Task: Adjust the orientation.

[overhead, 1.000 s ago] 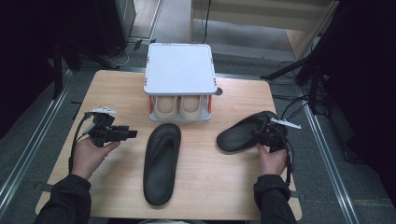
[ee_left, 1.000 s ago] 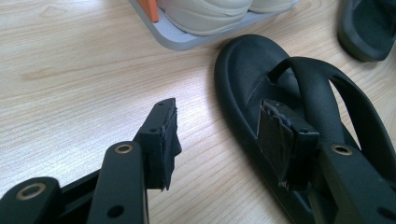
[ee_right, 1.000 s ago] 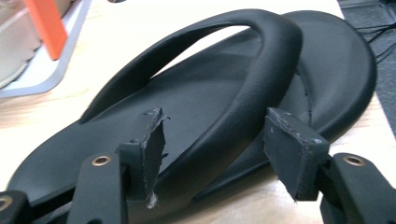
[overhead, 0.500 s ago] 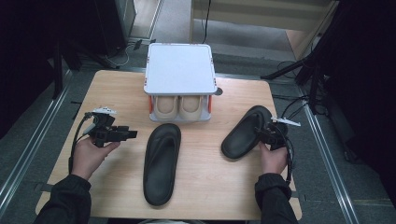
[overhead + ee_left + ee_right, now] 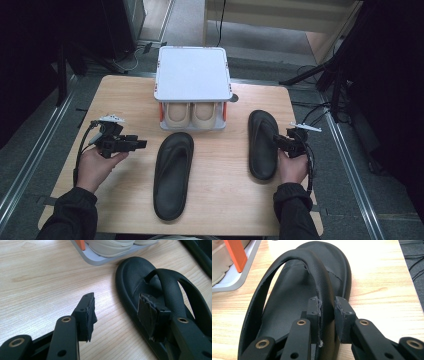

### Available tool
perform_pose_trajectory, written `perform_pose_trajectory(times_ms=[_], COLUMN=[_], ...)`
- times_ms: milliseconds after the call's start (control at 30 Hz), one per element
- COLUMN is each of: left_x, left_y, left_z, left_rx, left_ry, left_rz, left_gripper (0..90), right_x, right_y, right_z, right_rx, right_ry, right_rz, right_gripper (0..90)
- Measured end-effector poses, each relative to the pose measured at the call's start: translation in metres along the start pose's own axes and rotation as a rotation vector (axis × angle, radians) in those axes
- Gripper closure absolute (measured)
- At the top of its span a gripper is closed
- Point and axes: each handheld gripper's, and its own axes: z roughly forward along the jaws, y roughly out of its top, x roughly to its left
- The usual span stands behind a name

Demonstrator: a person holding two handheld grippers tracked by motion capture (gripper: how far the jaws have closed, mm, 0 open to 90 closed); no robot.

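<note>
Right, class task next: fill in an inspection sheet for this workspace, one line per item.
Surface: wooden table, bare wood between the things.
Job's things: right sandal, black, lying flat; middle sandal, black, apart from it.
Clutter: shoe rack with a white top, beige shoes inside.
Grippers: right gripper, jaws have just been closing, the right sandal's strap between them, pads appear to press it; left gripper open, nothing between its jaws, by the middle sandal's toe end.
Cables: right cable and left cable, one trailing from each gripper.
Surroundings: grey floor, dark stands at both sides.
</note>
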Motion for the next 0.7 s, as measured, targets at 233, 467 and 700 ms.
perform_pose_trajectory(times_ms=[233,467,700], left_x=[0.0003,0.0000,0.0001], left_y=[-0.0001,-0.0003,-0.0004], left_z=[-0.0007,-0.0010,-0.0010], left_rx=[0.002,0.000,-0.002], left_ry=[-0.001,0.001,0.002], left_rz=[0.002,0.002,0.000], left_gripper=[48.3,48.3,48.2], right_x=[0.0005,0.0002,0.0028], right_y=[0.0023,0.0039,0.0054], right_z=[0.0001,-0.0025,-0.0062], right_rx=[0.009,0.014,0.007], right_ry=[0.007,0.008,0.028], right_rz=[0.005,-0.003,-0.005], right_gripper=[77.5,78.5,82.1])
